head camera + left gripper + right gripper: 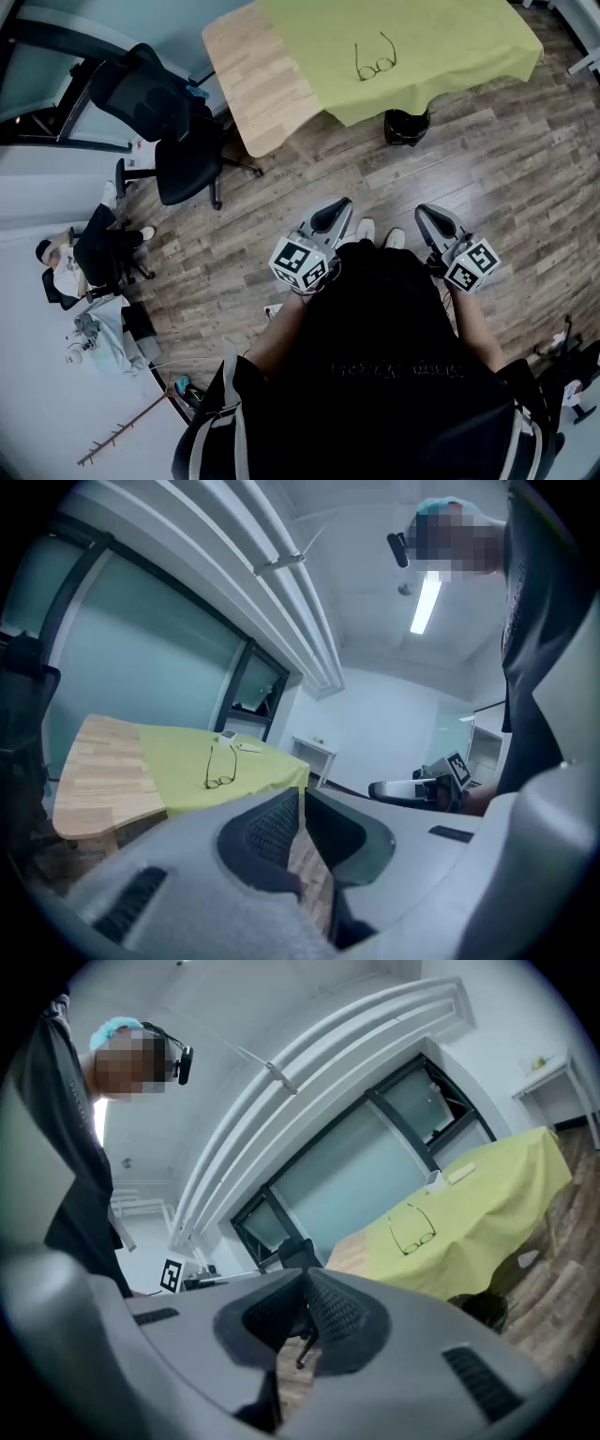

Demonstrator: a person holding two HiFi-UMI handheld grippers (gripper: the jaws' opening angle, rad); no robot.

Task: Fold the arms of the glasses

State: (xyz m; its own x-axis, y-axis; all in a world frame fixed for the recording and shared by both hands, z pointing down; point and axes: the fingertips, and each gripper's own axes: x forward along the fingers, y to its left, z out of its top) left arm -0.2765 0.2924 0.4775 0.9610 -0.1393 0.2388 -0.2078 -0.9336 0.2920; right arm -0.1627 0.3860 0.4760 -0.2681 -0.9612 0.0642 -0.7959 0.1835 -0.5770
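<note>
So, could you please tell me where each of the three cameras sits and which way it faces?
Head view: on the person's head, facing steeply down at the brown plank floor; the dark-clothed torso, left gripper and right gripper show.
Left gripper view: on the left gripper, facing along its shut jaws towards the pale wooden table; the right gripper shows.
Right gripper view: on the right gripper, facing along its shut jaws, tilted upward; the torso shows.
Shared: all see the thin black-framed glasses on the yellow-green cloth.
</note>
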